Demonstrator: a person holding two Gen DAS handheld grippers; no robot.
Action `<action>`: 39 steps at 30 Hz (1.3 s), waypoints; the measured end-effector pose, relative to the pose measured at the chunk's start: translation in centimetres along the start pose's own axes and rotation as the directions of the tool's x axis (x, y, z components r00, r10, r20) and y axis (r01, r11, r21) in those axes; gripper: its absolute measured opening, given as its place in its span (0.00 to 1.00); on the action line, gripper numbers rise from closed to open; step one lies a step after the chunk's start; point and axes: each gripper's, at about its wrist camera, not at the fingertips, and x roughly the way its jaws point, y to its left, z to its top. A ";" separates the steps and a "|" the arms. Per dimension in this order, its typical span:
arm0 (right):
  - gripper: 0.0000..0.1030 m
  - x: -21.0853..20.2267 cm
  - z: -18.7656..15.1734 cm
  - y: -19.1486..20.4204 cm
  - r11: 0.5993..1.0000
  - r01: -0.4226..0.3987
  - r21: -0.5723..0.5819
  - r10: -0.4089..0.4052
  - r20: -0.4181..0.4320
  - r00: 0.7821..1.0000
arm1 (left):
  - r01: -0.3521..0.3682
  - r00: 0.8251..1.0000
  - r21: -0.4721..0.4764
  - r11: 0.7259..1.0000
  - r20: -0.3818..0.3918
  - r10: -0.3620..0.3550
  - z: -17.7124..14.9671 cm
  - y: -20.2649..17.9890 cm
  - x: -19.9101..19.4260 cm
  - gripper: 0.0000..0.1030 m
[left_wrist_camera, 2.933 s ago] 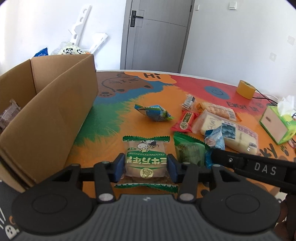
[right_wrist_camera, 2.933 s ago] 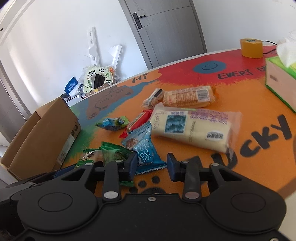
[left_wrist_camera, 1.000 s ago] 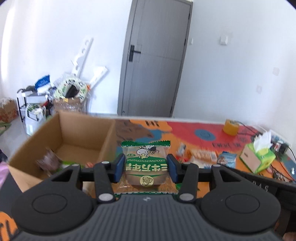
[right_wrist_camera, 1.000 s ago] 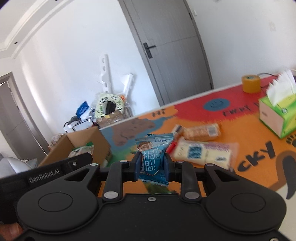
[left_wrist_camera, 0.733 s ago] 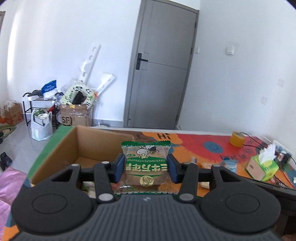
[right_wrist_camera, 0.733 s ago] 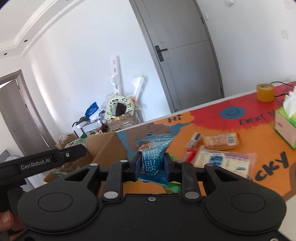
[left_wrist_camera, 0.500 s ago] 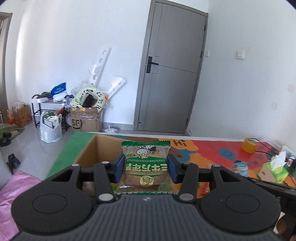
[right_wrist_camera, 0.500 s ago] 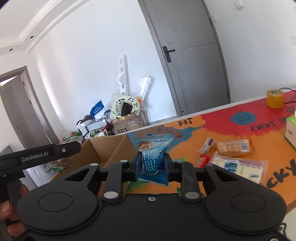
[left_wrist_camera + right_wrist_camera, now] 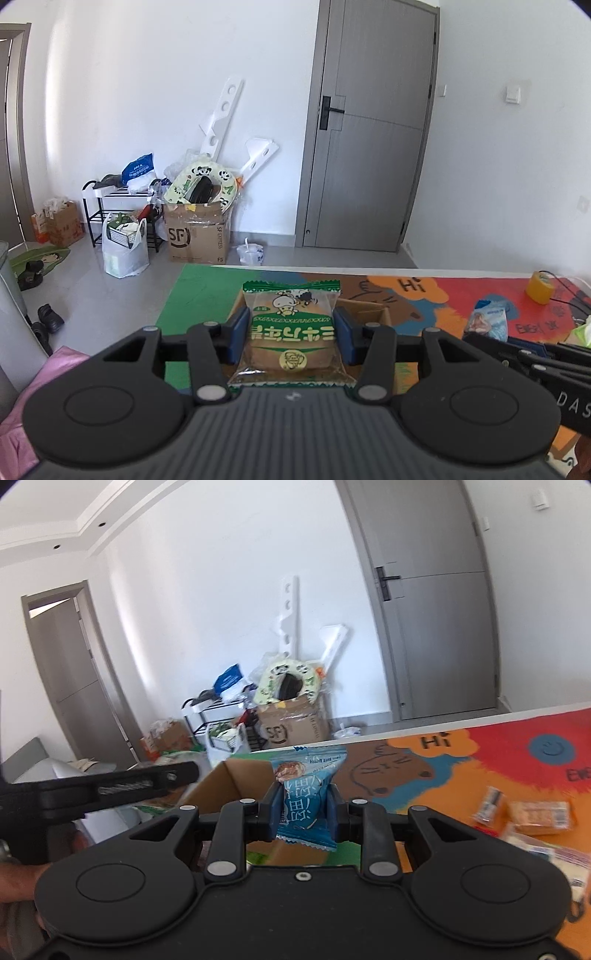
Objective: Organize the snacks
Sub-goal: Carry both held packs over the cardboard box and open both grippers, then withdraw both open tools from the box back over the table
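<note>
The left gripper is clenched on a green cake packet, held upright above a cardboard box. The right gripper grasps a blue snack bag over the same box. Beyond it to the right, more snacks lie on the colourful counter.

The cardboard box is sitting at the left end of the table, behind both raised packets (one between each gripper's fingers). Loose snack packs are lying toward the table's right side, the tape roll near its far right corner.
</note>
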 end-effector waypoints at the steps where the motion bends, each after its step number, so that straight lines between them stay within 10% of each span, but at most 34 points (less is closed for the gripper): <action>1: 0.25 0.4 0.2 0.4 1.000 -0.002 -0.007 0.002 -0.005 1.000 | -0.002 1.000 -0.003 1.000 -0.011 0.002 0.1 0.1 0.5 0.46; 12: 0.25 2.9 2.0 3.7 0.998 -0.007 -0.061 0.005 -0.027 1.000 | -0.001 0.994 -0.048 0.999 -0.105 -0.004 0.7 2.4 4.5 0.48; 24: 0.26 5.9 1.1 3.8 0.999 -0.040 0.011 0.041 -0.095 0.995 | -0.003 1.000 -0.114 0.993 -0.026 0.000 1.0 4.7 -0.3 0.60; 30: 0.53 5.5 0.7 2.7 0.996 -0.040 0.076 0.046 -0.081 0.996 | -0.015 0.999 -0.120 0.993 0.027 0.018 0.7 5.0 -2.6 0.82; 39: 0.80 1.0 -0.8 0.7 0.996 0.050 0.078 -0.046 -0.052 0.998 | 0.016 1.000 -0.159 0.987 0.013 -0.014 -1.3 3.7 -3.9 0.89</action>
